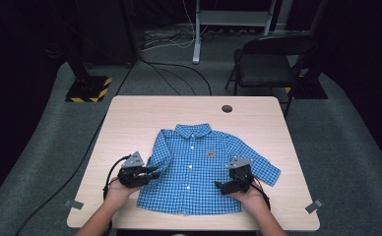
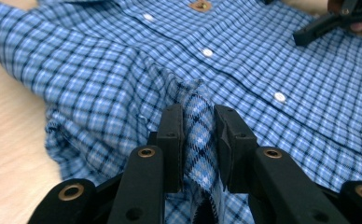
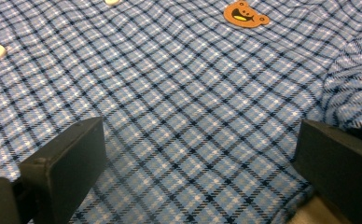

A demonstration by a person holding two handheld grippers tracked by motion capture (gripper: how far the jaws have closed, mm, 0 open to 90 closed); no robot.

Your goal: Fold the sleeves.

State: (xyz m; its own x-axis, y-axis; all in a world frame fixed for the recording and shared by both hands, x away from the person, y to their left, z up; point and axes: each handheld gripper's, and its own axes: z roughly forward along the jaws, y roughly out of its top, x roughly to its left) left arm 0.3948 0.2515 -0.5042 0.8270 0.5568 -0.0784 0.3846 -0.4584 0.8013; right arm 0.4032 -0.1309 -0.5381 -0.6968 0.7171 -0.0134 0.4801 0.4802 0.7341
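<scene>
The blue checked shirt [image 1: 199, 167] lies face up, buttoned, at the middle of the wooden table [image 1: 130, 118], collar toward the far edge. My left gripper [image 2: 198, 140] has its jaws pinched on a raised fold of the left sleeve [image 1: 160, 152], the cloth standing up between the pads. My right gripper [image 3: 202, 154] hangs with jaws spread wide and nothing between them, low over the shirt front on the right, near the bear patch [image 3: 245, 14]. I judge the step to be folding the left sleeve inward across the front. To do it well, I should keep the pinch firm, carry the cloth low and level toward the button row [image 2: 207, 52], and let my right gripper steady the body so it does not drag.
</scene>
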